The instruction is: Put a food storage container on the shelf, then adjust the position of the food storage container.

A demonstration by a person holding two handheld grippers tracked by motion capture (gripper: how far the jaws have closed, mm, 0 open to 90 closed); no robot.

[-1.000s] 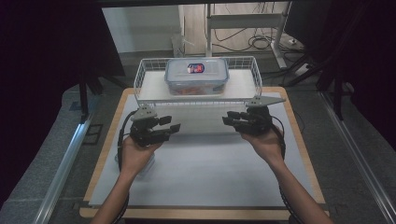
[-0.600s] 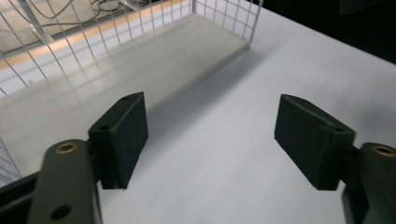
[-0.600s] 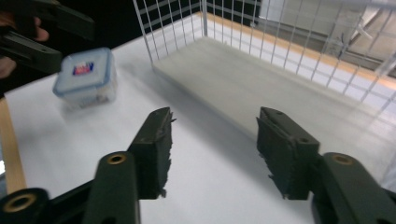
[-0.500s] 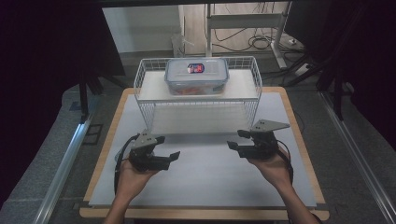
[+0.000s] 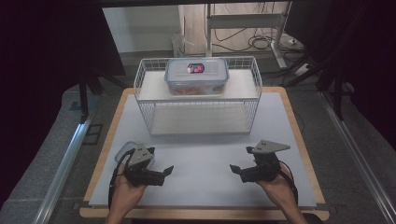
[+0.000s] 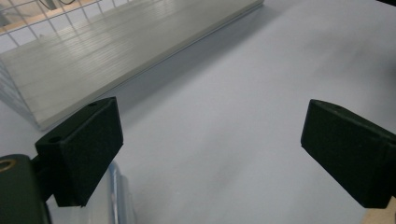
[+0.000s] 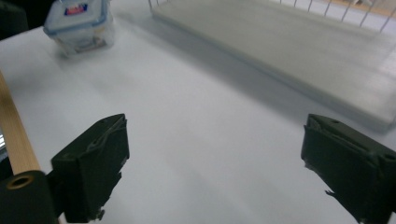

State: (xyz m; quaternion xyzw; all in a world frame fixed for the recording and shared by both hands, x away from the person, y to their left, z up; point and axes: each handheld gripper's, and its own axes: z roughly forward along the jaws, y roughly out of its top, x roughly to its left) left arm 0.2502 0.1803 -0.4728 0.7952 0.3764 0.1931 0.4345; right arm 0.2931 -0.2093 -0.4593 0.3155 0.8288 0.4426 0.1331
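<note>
**Two grippers empty, small box sat behind the left one**

Both sets of jaws had just been opening and stood spread wide, with nothing between the pads in either gripper view.

- The left gripper (image 5: pixel 164 172) lay low over the white table (image 5: pixel 201 149), near its front left, jaws pointing toward the table's middle.
- The right gripper (image 5: pixel 236 170) mirrored it at front right, jaws pointing back toward the left one.
- The small lidded box (image 5: pixel 123 151) stood on the table just beside the left gripper's body, on its outer, far side. That put it behind that gripper's jaws, not ahead of them. The left gripper view caught only its clear edge (image 6: pixel 114 196) at the bottom.
- Left hand was much nearer. The right gripper was well apart from the box, though it faced it across the table (image 7: pixel 80 25).
- The box stood upright with its labelled lid up. It was partly hidden, so I couldn't tell its long axis.
- My read: the left gripper would need to swing outward before any grasp.

A larger lidded box (image 5: pixel 196 75) sat on top of the wire rack (image 5: pixel 140 93), untouched.
</note>
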